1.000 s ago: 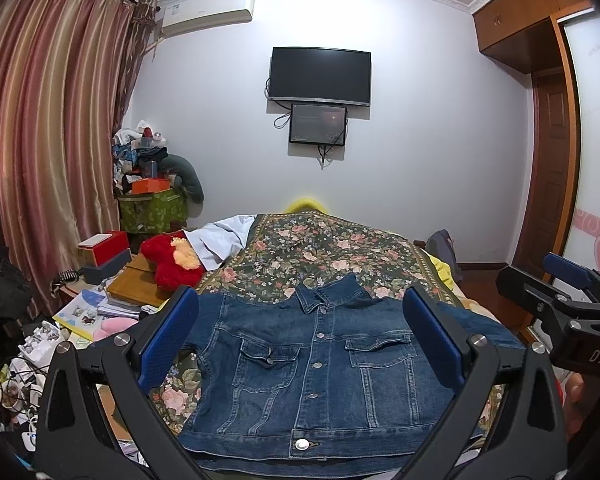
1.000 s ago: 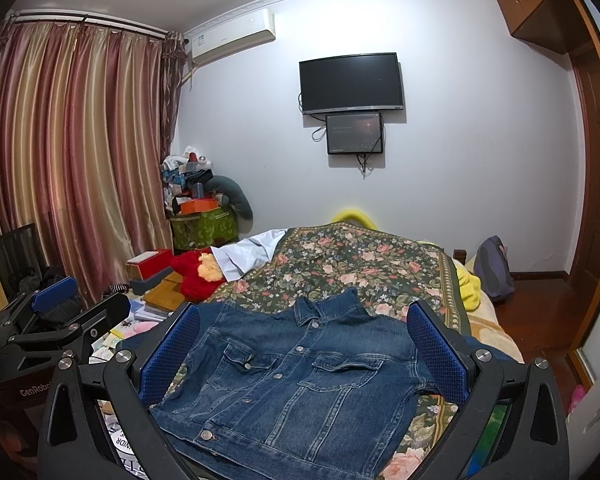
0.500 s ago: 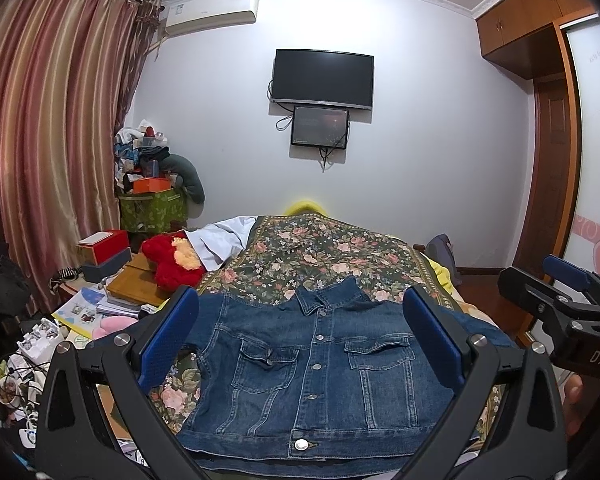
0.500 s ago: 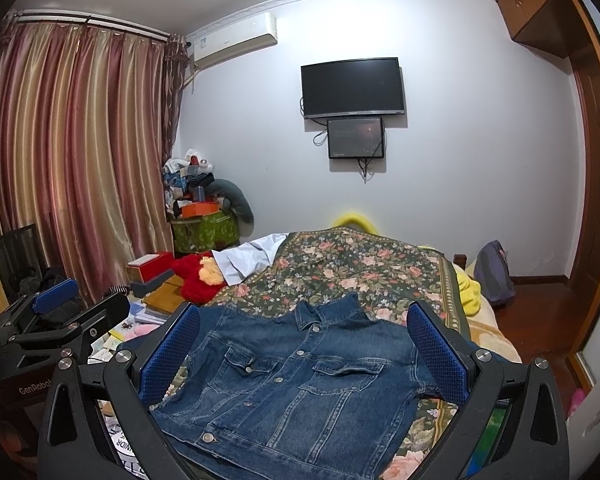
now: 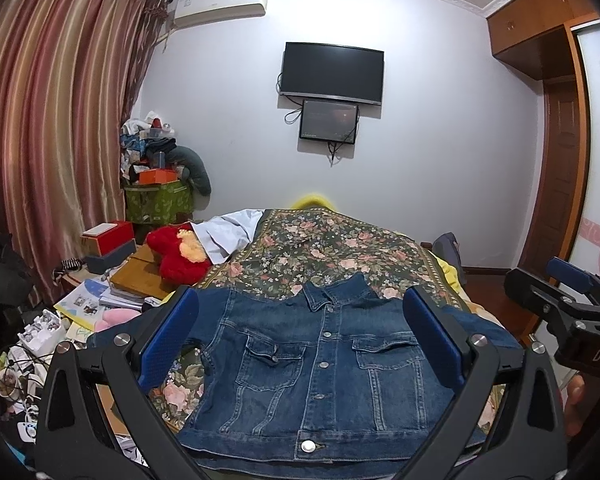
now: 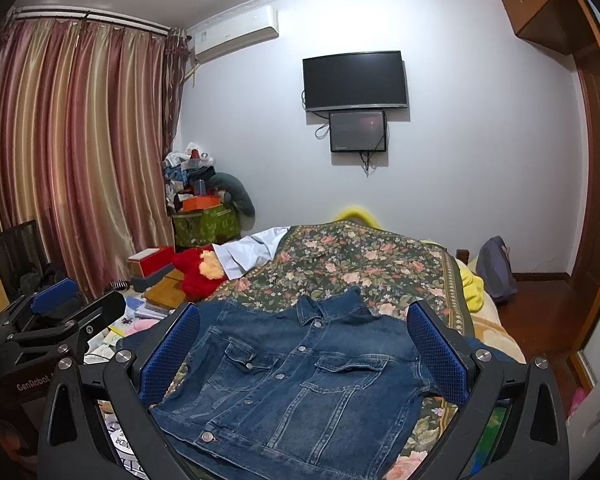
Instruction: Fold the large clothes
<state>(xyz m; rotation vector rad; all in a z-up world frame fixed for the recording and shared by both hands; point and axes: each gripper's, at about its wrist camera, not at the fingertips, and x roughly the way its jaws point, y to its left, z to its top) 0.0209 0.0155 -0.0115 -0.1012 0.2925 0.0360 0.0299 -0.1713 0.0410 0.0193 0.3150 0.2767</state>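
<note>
1. Use the bed (image 5: 340, 256) as your anchor: the jacket (image 5: 324, 364) lies flat on its near end, collar pointing toward the far wall.
2. Left of the bed you've got a plush toy (image 5: 178, 254) sitting on a low table (image 5: 140, 280), with boxes (image 5: 108, 246) just left of it.
3. Behind the bed, a TV (image 5: 332, 72) hangs on the wall, with a smaller screen (image 5: 329, 121) right under it.
4. Right of the bed there's a door (image 5: 560, 180).

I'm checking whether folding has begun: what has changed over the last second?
Almost nothing. Both views have drifted slightly; nothing was gripped or released. The denim jacket lies flat and buttoned on the floral bedspread as before. The left claw and right claw remain open above it.
</note>
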